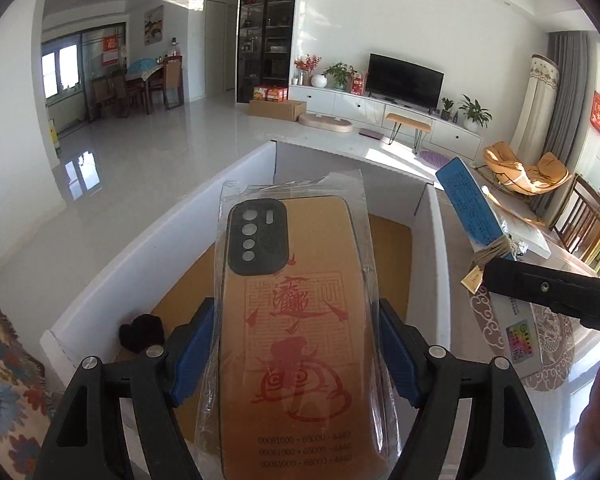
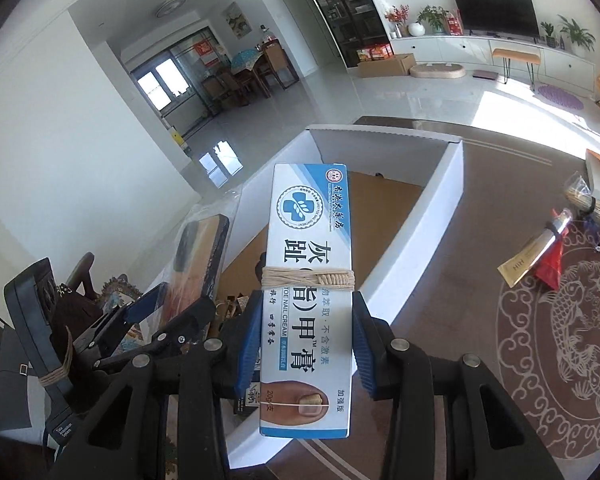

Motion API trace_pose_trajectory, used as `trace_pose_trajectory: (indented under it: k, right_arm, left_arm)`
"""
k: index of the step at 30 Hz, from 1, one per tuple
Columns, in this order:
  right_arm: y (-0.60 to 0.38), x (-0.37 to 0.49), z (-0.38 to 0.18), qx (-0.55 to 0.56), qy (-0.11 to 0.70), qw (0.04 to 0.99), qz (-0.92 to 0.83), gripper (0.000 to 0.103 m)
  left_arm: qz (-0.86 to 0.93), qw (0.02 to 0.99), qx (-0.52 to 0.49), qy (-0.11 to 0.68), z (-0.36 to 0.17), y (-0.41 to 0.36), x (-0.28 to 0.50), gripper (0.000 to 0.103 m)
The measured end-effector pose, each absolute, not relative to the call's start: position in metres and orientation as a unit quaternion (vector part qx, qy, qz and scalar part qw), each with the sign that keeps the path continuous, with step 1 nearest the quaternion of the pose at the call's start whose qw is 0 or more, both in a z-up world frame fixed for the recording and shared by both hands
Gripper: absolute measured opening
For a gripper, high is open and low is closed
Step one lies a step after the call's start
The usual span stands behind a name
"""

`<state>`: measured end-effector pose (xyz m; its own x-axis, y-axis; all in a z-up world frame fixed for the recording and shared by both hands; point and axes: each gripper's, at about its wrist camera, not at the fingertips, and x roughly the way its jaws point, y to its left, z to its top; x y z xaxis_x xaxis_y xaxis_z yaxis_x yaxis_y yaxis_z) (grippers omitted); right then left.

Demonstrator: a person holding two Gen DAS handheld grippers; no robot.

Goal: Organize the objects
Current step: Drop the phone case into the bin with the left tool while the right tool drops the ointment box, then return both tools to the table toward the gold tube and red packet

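Phone case (image 1: 296,320) clamped between left tongs (image 1: 296,356) (over box (image 1: 160,236)).

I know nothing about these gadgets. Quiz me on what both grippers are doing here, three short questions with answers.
1. True or false: the left gripper is clamped on a wrapped phone case.
2. What does the right gripper hold? A) a spoon B) a toe nail cream box C) a cup
3. Fill in: below both items sits an open white ____.

Key: 1 true. 2 B. 3 box; its floor is brown card, with a dark item in a corner.
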<state>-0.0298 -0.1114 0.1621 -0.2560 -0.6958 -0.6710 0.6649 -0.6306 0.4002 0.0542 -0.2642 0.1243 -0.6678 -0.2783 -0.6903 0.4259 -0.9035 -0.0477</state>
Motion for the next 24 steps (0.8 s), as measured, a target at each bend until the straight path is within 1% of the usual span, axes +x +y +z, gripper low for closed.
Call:
trace_pose_trajectory:
  k: [2,3,4,5,6,7,8,11,14,19,21,23,24]
  right_arm:
    - [-0.146,-0.024,0.149,0.443,-0.015,0.444,-0.778,0.044]
    - [-0.16,-0.022,0.14,0.453,-0.013,0.448,-0.77,0.047]
    - [-0.171,-0.021,0.131,0.465,-0.011,0.448,-0.764,0.059]
    - [-0.176,-0.019,0.125,0.471,-0.01,0.445,-0.762,0.067]
    - [-0.176,-0.016,0.121,0.469,-0.012,0.441,-0.765,0.068]
    - [-0.172,-0.013,0.119,0.462,-0.015,0.439,-0.77,0.07]
    - [-0.165,-0.011,0.119,0.452,-0.013,0.437,-0.777,0.075]
    - [-0.129,-0.007,0.12,0.408,0.014,0.405,-0.818,0.089]
    - [-0.081,-0.016,0.112,0.369,0.059,0.347,-0.86,0.095]
    - [0.018,-0.045,0.067,0.388,0.123,0.236,-0.882,0.095]
    - [0.066,-0.051,0.049,0.404,0.131,0.197,-0.884,0.095]
    - [0.104,-0.053,0.033,0.416,0.129,0.164,-0.885,0.095]
    - [0.123,-0.054,0.028,0.422,0.124,0.148,-0.886,0.095]
  left_arm:
    - [-0.887,0.219,0.394,0.099,0.103,-0.288,0.05,0.076]
    - [-0.877,0.226,0.413,0.1,0.093,-0.297,0.047,0.076]
    - [-0.868,0.23,0.428,0.101,0.084,-0.303,0.045,0.077]
    - [-0.862,0.233,0.438,0.1,0.076,-0.307,0.044,0.077]
    - [-0.86,0.235,0.442,0.098,0.072,-0.308,0.046,0.077]
    - [-0.863,0.235,0.437,0.097,0.07,-0.308,0.049,0.08]
    - [-0.866,0.236,0.431,0.096,0.069,-0.304,0.053,0.083]
    - [-0.878,0.23,0.409,0.094,0.072,-0.287,0.061,0.085]
    - [-0.893,0.206,0.391,0.088,0.081,-0.256,0.065,0.085]
    - [-0.92,0.125,0.365,0.064,0.103,-0.183,0.066,0.086]
    - [-0.928,0.087,0.358,0.057,0.108,-0.15,0.066,0.09]
    - [-0.932,0.05,0.356,0.051,0.108,-0.119,0.065,0.101]
    - [-0.933,0.033,0.356,0.048,0.107,-0.104,0.064,0.102]
